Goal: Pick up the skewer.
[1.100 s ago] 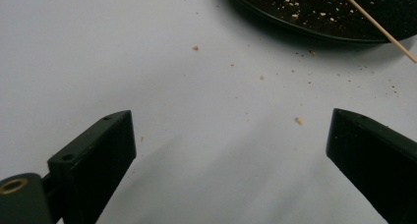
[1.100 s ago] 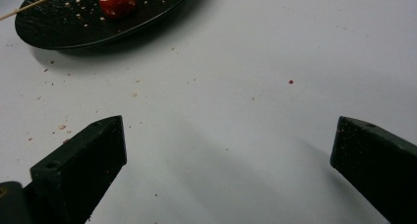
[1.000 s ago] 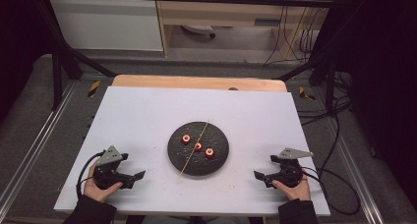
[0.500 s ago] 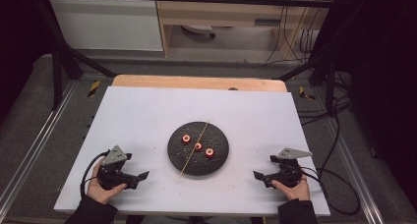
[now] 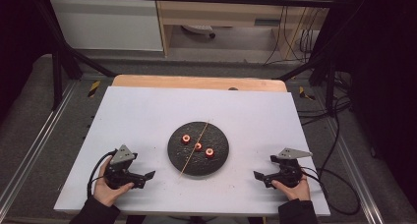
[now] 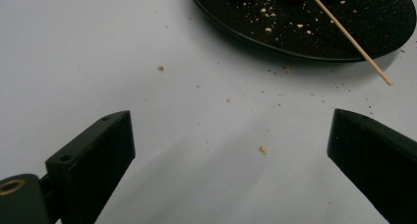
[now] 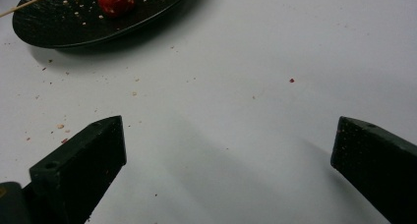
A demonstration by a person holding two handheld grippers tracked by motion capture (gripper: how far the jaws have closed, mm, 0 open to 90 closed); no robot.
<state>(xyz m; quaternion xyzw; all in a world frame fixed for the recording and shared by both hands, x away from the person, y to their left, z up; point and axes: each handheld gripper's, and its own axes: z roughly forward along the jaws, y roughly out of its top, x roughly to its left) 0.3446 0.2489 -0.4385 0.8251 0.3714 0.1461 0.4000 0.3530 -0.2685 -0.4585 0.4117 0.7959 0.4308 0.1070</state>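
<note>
Since a second ago, left tongs (image 5: pixel 150 175) are sitting slightly further right along the lower left of the frame; right tongs (image 5: pixel 257 175) are staying put at lower right.

Both tongs are resting released on the white surface (image 5: pixel 147 116), jaws spread wide with bare surface between them, grasping nothing. A hand (image 5: pixel 109 188) is holding the left set, another hand (image 5: pixel 291 188) the right.

Round black textured plate (image 5: pixel 219 157) is lying at frame centre, well apart from both tongs and between them. Three small red ring-shaped pieces (image 5: pixel 198 146) are sitting on it in a slanting row from upper left to lower right. A thin wooden skewer (image 5: pixel 189 163) is lying diagonally across the plate, its lower end overhanging the rim onto the surface.

Left gripper view: plate (image 6: pixel 275 35) is showing at upper right, skewer (image 6: pixel 354 40) tip poking past the rim. Pale crumbs (image 6: pixel 263 149) are scattered on the surface.

Right gripper view: plate (image 7: pixel 59 27) at upper left, one red piece (image 7: pixel 115 0) on it.
</note>
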